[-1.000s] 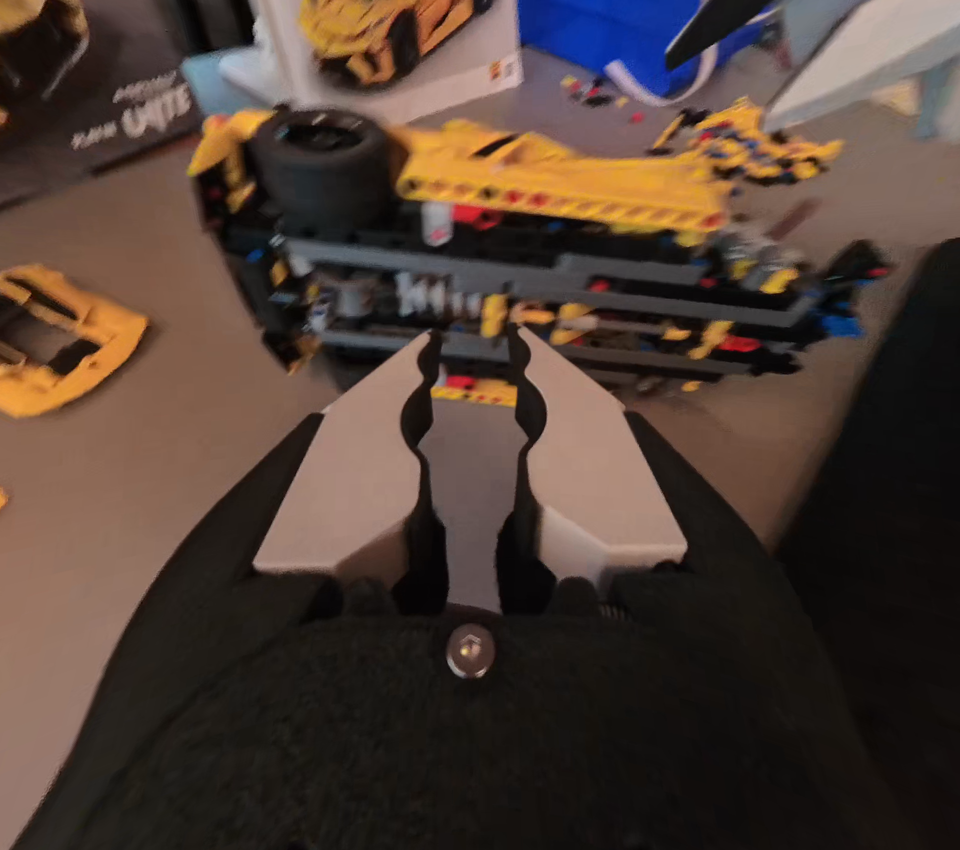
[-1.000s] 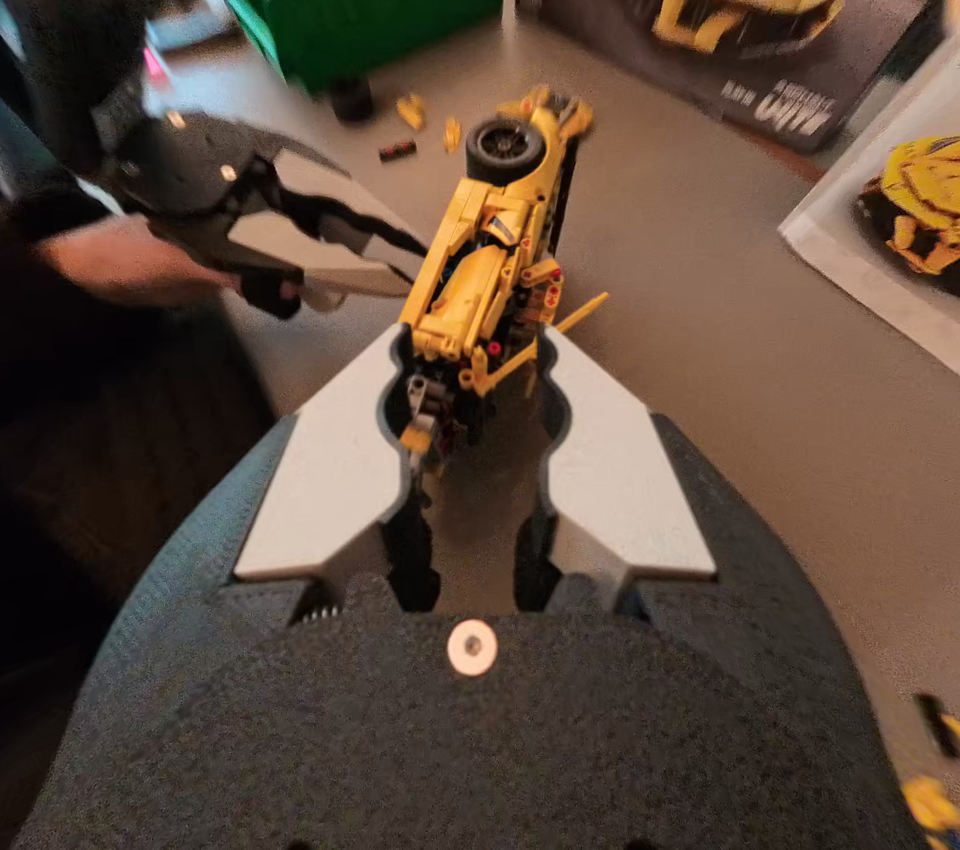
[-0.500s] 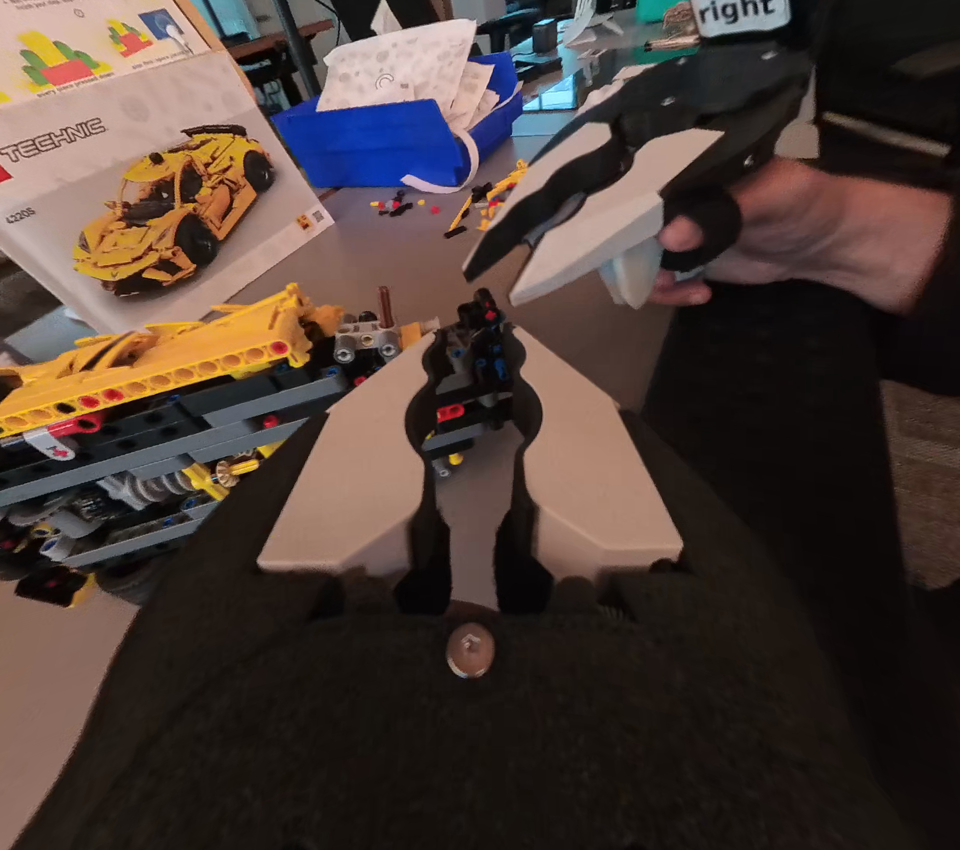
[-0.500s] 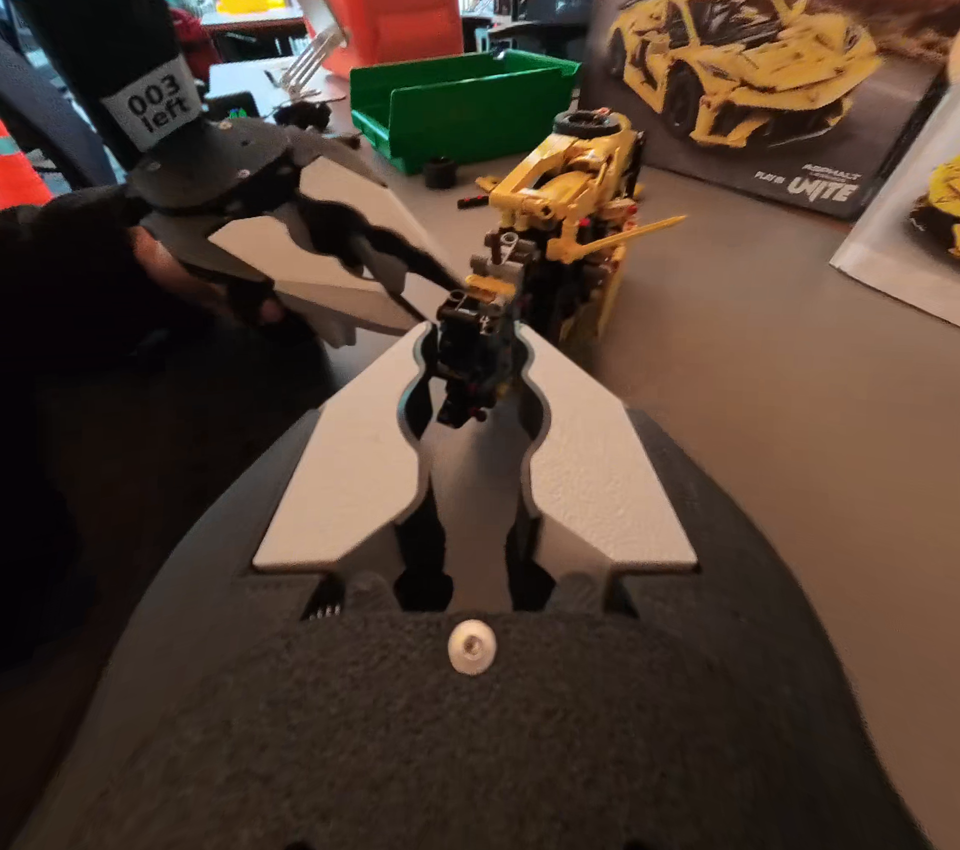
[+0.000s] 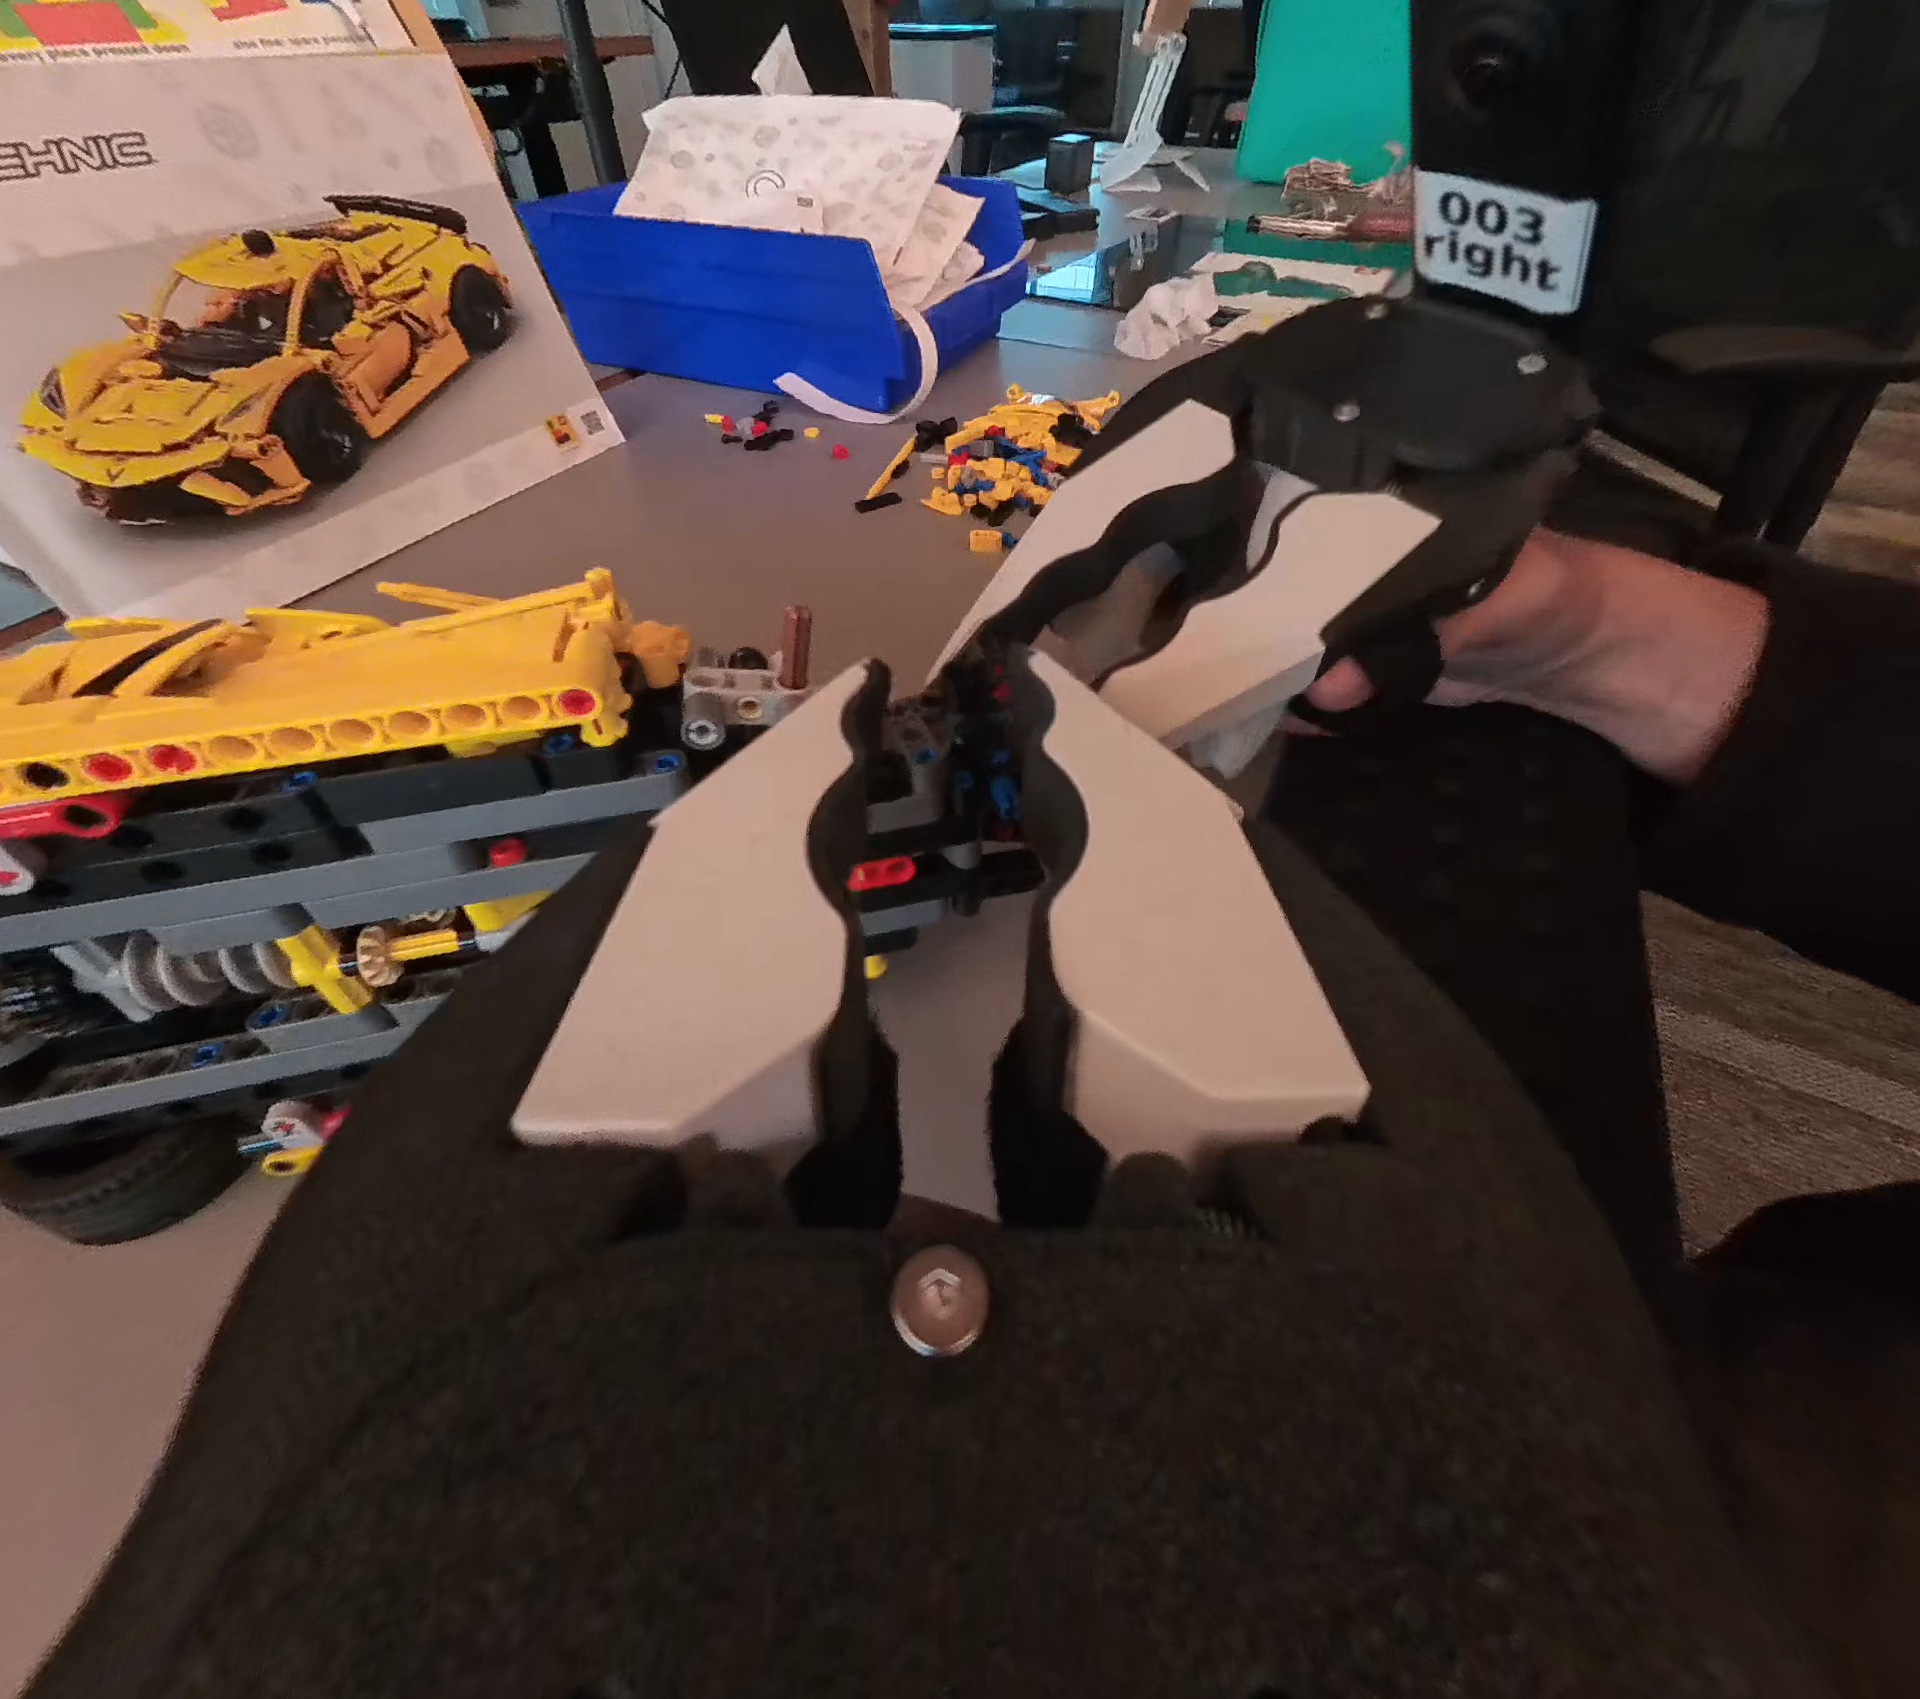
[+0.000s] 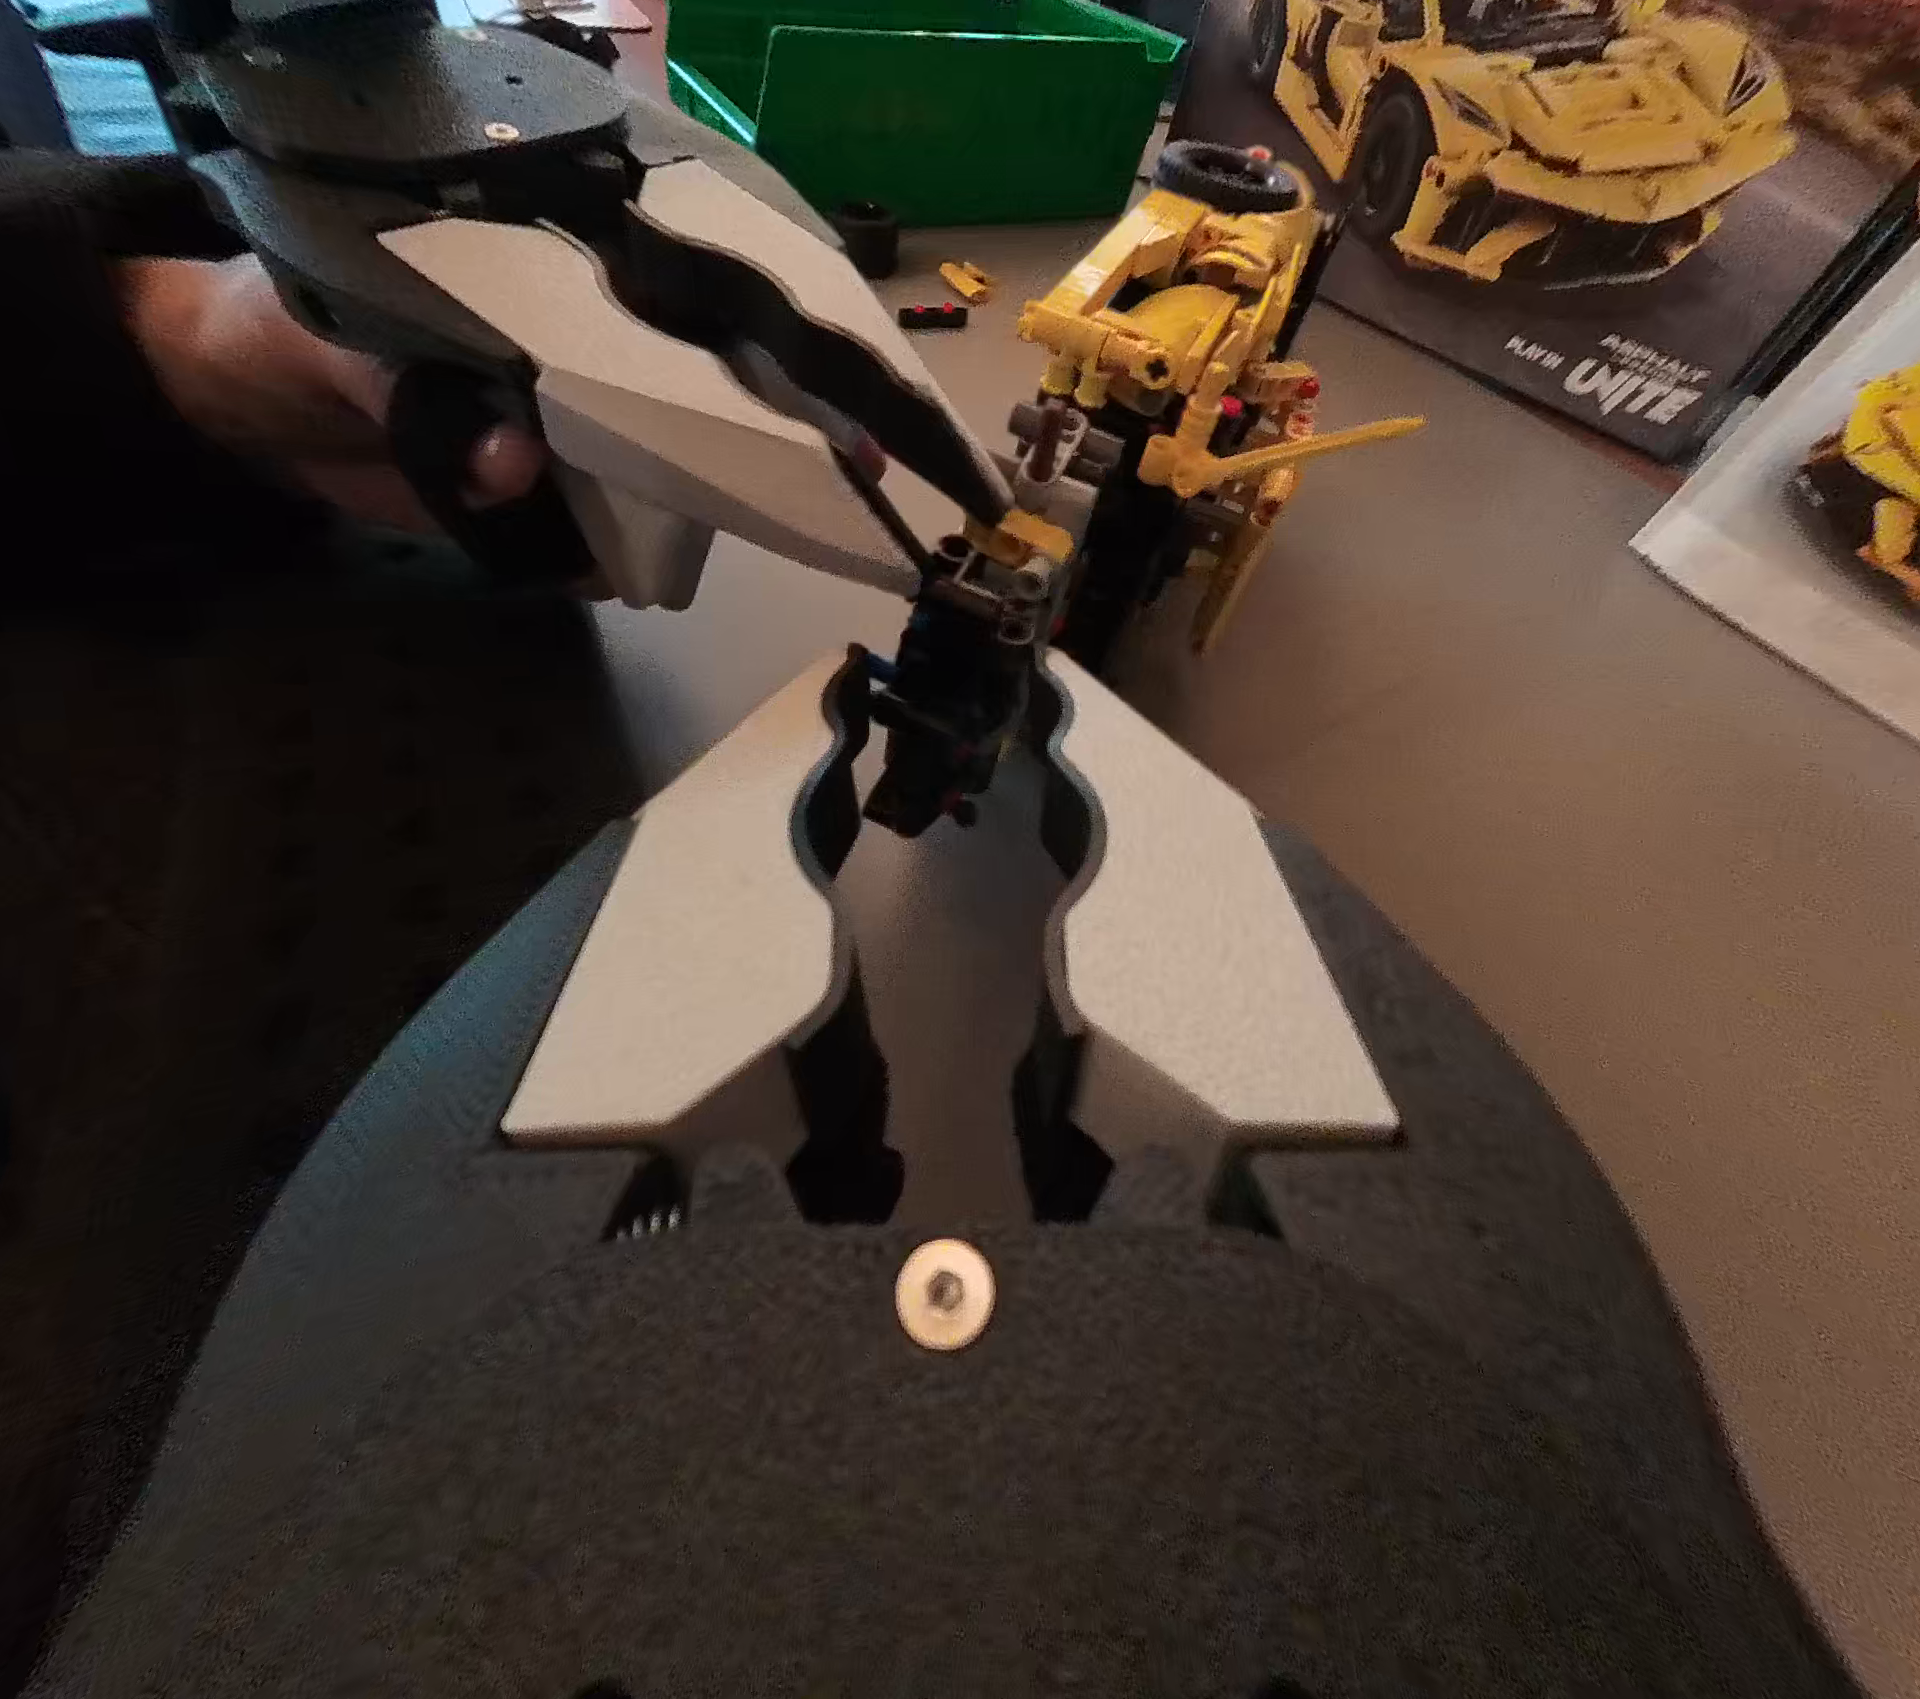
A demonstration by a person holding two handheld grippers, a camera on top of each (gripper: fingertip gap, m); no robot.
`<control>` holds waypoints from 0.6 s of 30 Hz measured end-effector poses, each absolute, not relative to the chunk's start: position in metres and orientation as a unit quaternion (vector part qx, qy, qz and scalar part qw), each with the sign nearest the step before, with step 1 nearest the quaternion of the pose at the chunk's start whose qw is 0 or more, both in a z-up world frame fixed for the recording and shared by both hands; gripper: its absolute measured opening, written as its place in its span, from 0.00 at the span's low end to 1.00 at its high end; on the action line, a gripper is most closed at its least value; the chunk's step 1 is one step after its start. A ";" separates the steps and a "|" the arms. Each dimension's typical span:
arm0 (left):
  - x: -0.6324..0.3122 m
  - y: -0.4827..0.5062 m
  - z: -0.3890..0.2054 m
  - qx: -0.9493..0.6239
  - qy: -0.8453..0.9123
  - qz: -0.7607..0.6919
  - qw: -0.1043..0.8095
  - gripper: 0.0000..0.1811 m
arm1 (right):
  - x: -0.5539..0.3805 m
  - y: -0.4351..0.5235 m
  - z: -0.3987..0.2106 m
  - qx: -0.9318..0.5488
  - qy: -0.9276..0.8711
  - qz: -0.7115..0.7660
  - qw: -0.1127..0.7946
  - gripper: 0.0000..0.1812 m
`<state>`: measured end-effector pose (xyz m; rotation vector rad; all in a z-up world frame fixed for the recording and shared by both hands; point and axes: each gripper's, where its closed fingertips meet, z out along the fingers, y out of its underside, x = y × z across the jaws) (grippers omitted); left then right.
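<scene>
At twelve o'clock, left gripper [image 5: 951,714] and right gripper [image 6: 945,693] are both pinching the car chassis [image 5: 312,818] end (keep grips steady, aligned).

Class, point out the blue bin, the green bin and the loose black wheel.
Blue bin [image 5: 717,299]: left wrist view, front wall.
Green bin [image 6: 935,122]: right wrist view, front wall.
Black wheel [image 6: 869,232]: right wrist view, tread.

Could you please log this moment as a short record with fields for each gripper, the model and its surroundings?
left gripper: fingers around the dark end of the model car
right gripper: fingers around the same end
grip: contact unclear for both
model car: on its side on the grey table
behind: blue bin, green bin, loose pieces
</scene>
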<state>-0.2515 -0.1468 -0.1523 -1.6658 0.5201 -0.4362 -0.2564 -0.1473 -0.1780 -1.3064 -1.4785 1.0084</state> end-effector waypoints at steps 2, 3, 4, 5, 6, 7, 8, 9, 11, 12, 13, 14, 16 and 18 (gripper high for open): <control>-0.248 -0.148 -0.153 -0.724 0.234 -0.194 0.619 0.12 | -0.258 -0.147 -0.176 -0.516 -0.597 0.395 0.471 0.16; -0.246 -0.149 -0.154 -0.723 0.240 -0.195 0.617 0.11 | -0.259 -0.145 -0.175 -0.513 -0.594 0.391 0.481 0.15; -0.244 -0.149 -0.156 -0.723 0.246 -0.192 0.616 0.10 | -0.260 -0.145 -0.175 -0.511 -0.593 0.387 0.488 0.14; -0.244 -0.148 -0.156 -0.724 0.248 -0.185 0.617 0.10 | -0.261 -0.144 -0.176 -0.510 -0.593 0.382 0.492 0.14; -0.244 -0.148 -0.156 -0.723 0.250 -0.177 0.620 0.10 | -0.261 -0.144 -0.175 -0.510 -0.594 0.376 0.496 0.13; -0.243 -0.148 -0.156 -0.722 0.252 -0.173 0.621 0.10 | -0.261 -0.144 -0.176 -0.510 -0.594 0.375 0.496 0.13; -0.243 -0.148 -0.156 -0.722 0.252 -0.174 0.621 0.10 | -0.261 -0.144 -0.176 -0.511 -0.594 0.376 0.495 0.13; -0.243 -0.147 -0.156 -0.721 0.252 -0.174 0.621 0.10 | -0.260 -0.144 -0.176 -0.513 -0.594 0.375 0.494 0.13; -0.242 -0.147 -0.156 -0.721 0.253 -0.172 0.622 0.10 | -0.260 -0.145 -0.176 -0.514 -0.595 0.375 0.491 0.13; -0.242 -0.147 -0.156 -0.720 0.255 -0.171 0.622 0.10 | -0.260 -0.145 -0.176 -0.514 -0.595 0.376 0.490 0.13; -0.242 -0.147 -0.156 -0.720 0.256 -0.171 0.622 0.10 | -0.260 -0.145 -0.176 -0.514 -0.595 0.378 0.489 0.13; -0.241 -0.148 -0.157 -0.720 0.259 -0.171 0.621 0.10 | -0.259 -0.146 -0.176 -0.513 -0.596 0.381 0.487 0.14; -0.242 -0.151 -0.155 -0.720 0.264 -0.180 0.616 0.10 | -0.259 -0.149 -0.176 -0.506 -0.599 0.393 0.480 0.14; -0.242 -0.160 -0.151 -0.709 0.270 -0.216 0.615 0.11 | -0.258 -0.157 -0.175 -0.493 -0.606 0.432 0.451 0.14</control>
